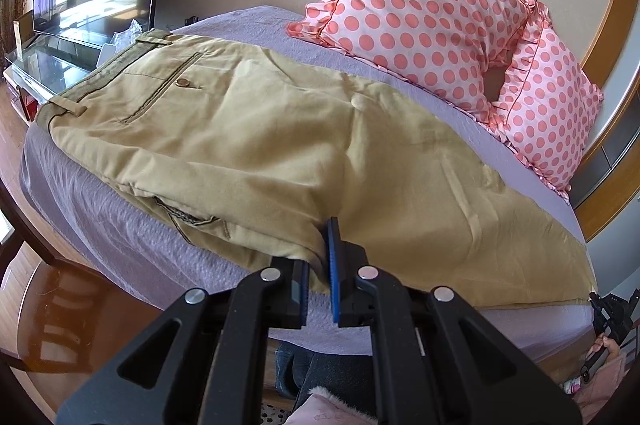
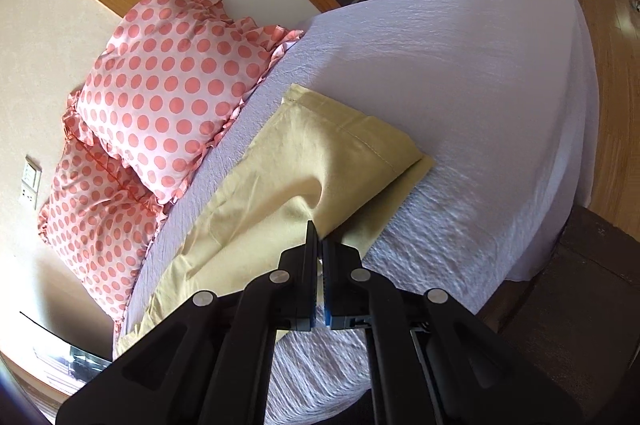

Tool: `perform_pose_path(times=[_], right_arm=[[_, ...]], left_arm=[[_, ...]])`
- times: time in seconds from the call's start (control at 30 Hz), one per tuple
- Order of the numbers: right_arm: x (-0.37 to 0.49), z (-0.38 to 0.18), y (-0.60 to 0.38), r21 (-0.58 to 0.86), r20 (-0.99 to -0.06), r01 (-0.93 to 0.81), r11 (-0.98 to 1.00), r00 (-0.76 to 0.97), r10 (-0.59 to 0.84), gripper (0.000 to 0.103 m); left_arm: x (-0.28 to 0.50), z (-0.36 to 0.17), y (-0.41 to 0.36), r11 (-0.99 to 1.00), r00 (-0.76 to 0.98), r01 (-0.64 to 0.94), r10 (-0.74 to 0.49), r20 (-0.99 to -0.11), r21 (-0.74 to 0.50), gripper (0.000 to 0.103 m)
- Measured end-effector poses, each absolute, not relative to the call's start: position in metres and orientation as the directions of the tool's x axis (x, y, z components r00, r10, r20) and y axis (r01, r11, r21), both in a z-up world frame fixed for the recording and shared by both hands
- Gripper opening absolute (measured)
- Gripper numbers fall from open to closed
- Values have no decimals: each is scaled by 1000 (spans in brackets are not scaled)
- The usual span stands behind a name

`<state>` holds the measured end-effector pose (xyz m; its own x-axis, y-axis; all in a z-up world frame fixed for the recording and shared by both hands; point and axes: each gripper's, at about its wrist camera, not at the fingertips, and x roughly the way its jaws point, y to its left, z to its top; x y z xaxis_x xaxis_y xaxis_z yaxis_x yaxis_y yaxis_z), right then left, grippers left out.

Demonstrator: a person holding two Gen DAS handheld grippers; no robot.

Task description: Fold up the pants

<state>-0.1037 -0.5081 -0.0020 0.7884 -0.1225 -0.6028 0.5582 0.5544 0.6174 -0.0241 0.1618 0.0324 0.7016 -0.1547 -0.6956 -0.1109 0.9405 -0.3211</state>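
Khaki pants [image 1: 280,129] lie along the near side of a bed, legs stacked one on the other, waistband [image 1: 104,69] at the far left and a back pocket facing up. My left gripper [image 1: 318,261] is shut on the near edge of the pants at the seat. In the right wrist view the leg ends [image 2: 340,145] lie toward the bed's middle, hems slightly offset. My right gripper [image 2: 318,245] is shut on the near edge of the upper leg and lifts it into a small ridge.
The bed has a lilac sheet [image 2: 460,65]. Two pink polka-dot pillows [image 1: 420,9] lean on the wall behind the pants and also show in the right wrist view [image 2: 168,85]. A glass table [image 1: 48,61] and a TV stand past the waistband. Wood floor [image 1: 60,305] lies below.
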Motion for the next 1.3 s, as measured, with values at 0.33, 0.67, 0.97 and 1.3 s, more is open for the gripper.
perform_pose_path(times=[0.33,0.67,0.97,1.3], right_arm=[[-105,-1,-514,609,-594,583,538,785,-177,38],[-58,34,-471,534,-482,399,745,868,-119,6],[53,94,-234,440,-381,-316,841,782,493,6],[34,27,-65,311,-613,-630,711,439,657,51]], left_arm=[[-40,26,166,949,705,-92,-153,-692,-303,23],[-67,34,201,926,779,-153,-103,-619,-346,54],[-68,30,215,876,805,-167,-144,-575,-453,66],[-69,25,223,870,800,-165,-157,-579,-464,71]])
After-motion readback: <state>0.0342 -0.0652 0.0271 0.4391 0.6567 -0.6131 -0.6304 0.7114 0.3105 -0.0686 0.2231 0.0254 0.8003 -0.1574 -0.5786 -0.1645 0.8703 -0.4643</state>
